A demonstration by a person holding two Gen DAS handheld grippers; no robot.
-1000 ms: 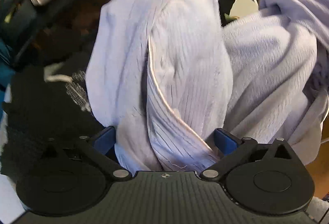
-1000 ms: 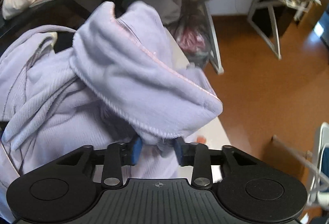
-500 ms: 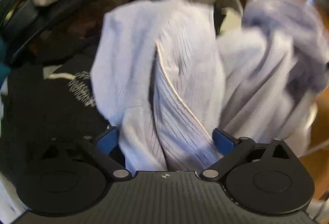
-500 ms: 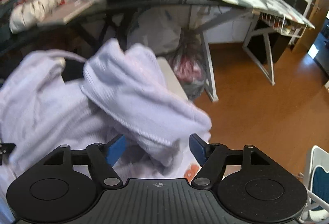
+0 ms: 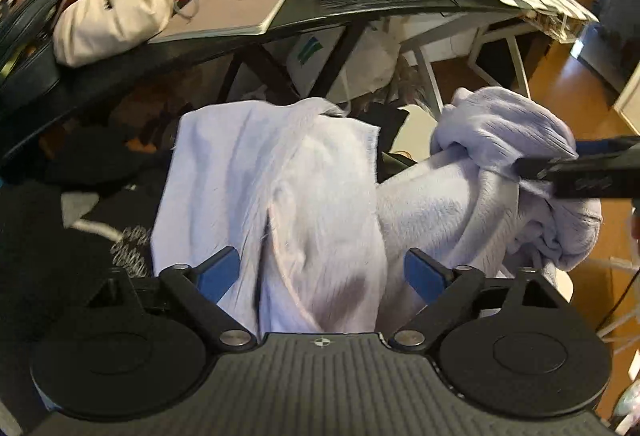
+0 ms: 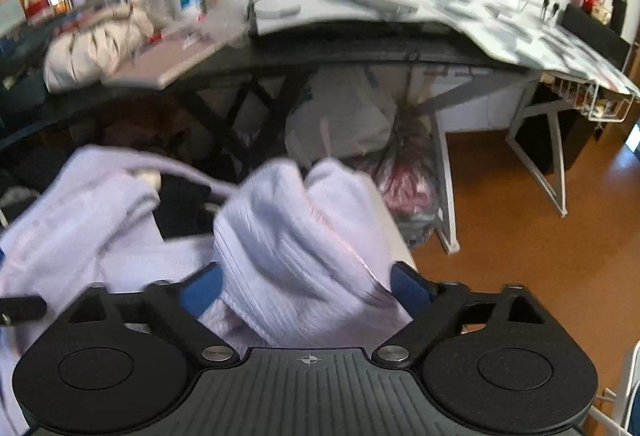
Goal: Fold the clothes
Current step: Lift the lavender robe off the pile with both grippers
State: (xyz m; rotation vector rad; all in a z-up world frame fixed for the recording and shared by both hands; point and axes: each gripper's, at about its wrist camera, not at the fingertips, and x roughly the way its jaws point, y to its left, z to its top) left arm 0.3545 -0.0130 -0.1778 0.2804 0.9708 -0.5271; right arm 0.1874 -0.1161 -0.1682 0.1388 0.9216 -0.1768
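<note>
A lilac ribbed fleece garment (image 5: 280,176) lies heaped on a small white table (image 5: 416,124). My left gripper (image 5: 322,274) points down at it, and a long fold of the cloth runs up between its blue pads. Its jaws are closing, with a gap still showing beside the left pad. In the right wrist view, a thick bunch of the same garment (image 6: 288,228) fills the space between the blue pads of my right gripper (image 6: 306,288). These jaws stand wide and are closing slightly. One right finger (image 5: 580,172) shows against the raised bunch in the left wrist view.
Black clothes (image 5: 60,236) lie left of the lilac garment. Behind stands a cluttered dark desk (image 5: 360,12) with a cream bag (image 5: 108,16) and bottles on it. Under the desk sit bags (image 6: 404,188). Wooden floor (image 6: 520,236) spreads out to the right.
The right jaws let go of the fold's edge and widened, now around a thicker bunch. The left jaws narrowed around the fold. Both cameras lifted, bringing the desk into view.
</note>
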